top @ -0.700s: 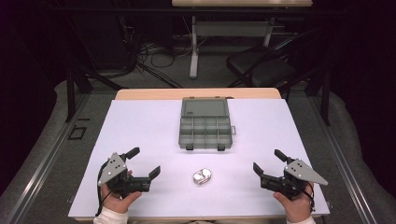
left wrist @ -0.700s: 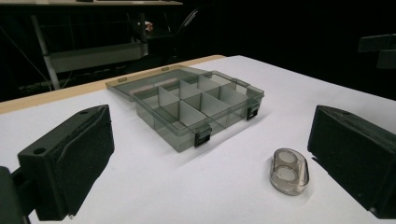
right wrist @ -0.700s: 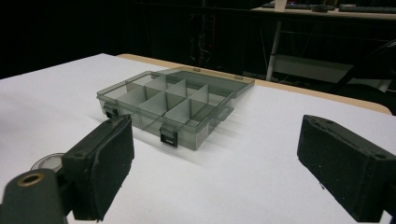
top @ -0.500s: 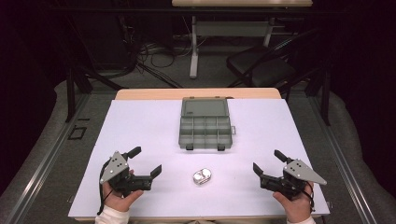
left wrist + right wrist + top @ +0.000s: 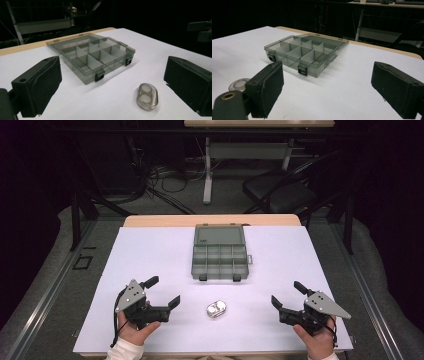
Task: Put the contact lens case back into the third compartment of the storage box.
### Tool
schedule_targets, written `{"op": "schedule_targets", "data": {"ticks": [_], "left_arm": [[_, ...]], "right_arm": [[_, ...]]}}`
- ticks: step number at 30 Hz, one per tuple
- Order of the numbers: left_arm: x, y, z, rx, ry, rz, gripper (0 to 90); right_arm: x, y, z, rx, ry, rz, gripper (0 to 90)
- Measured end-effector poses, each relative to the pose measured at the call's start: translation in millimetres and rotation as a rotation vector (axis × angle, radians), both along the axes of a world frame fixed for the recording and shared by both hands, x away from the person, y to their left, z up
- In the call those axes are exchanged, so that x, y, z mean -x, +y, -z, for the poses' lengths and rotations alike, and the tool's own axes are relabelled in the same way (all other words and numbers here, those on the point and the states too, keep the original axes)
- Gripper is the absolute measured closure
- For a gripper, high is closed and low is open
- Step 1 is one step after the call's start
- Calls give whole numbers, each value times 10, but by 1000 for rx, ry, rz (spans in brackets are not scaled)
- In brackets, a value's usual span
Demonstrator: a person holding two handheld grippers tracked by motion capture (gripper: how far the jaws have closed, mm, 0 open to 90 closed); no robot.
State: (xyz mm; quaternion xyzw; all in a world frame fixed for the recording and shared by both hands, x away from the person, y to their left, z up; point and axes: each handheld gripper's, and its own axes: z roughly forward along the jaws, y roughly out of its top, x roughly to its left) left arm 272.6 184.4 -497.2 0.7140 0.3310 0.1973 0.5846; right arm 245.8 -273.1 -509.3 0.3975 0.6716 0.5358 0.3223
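Note:
A grey see-through compartment box (image 5: 219,254) lies open at the middle of the white table (image 5: 150,255), its lid folded back; its compartments (image 5: 96,56) (image 5: 302,53) look empty. A small clear oval case (image 5: 216,309) with two round wells rests on the table in front of it, also seen near my left jaws (image 5: 147,97) and at the left edge past my right jaws (image 5: 239,84). My left gripper (image 5: 162,292) is open, left of the case. My right gripper (image 5: 288,292) is open, right of the case. Nothing is between either pair of jaws.
The wooden table edge (image 5: 210,220) runs behind the box. Beyond it stand a desk frame (image 5: 207,167), a dark chair (image 5: 280,190) and loose cables (image 5: 160,182) on the floor. Metal rails (image 5: 45,290) flank the table.
My left gripper has shifted slightly to the right. The right gripper, the box and the case have stayed put.

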Motion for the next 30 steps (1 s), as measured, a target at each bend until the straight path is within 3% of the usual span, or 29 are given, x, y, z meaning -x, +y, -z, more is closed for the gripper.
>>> {"op": "schedule_targets", "data": {"ticks": [15,26,30], "left_arm": [[-96,-201,-65,-18,48,7,15],[-130,-384,-93,-68,81,29,17],[-149,-465,-98,-79,86,53,75]], "right_arm": [[-33,42,-14,9,4,-46,40],[-80,45,0,17,14,-54,40],[-90,60,5,18,15,-58,40]]}}
